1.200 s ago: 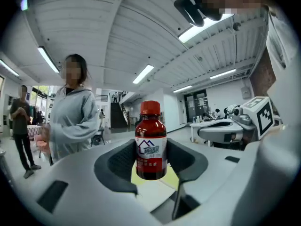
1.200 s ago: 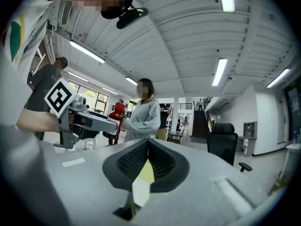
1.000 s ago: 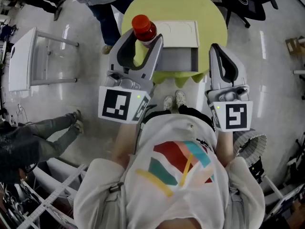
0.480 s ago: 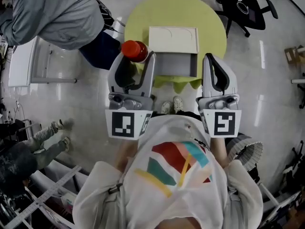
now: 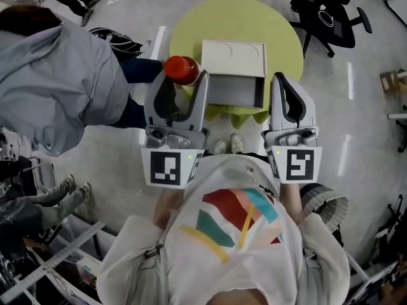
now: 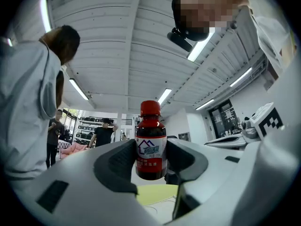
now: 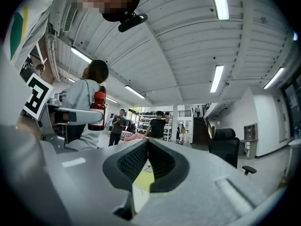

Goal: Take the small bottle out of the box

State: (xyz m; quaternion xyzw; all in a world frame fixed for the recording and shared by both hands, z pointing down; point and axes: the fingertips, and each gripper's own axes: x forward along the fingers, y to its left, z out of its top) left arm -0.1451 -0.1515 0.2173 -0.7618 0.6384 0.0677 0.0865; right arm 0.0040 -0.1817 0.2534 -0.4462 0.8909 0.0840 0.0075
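Observation:
A small dark bottle with a red cap and a red-and-white label stands upright between the jaws of my left gripper, which is shut on its body. I hold it in the air just off the near left edge of the table, beside the box. The open box has a grey inside and a beige lid folded back. My right gripper hangs at the box's near right corner, jaws pressed together on nothing. The right gripper view also catches the bottle.
The box rests on a round yellow-green table. A person in a grey hoodie stands close on the left. A black office chair is at the back right. More people stand far off in the room.
Both grippers drew back toward me a second ago, and the bottle came left off the table edge. The person in grey has moved in further along the left side.

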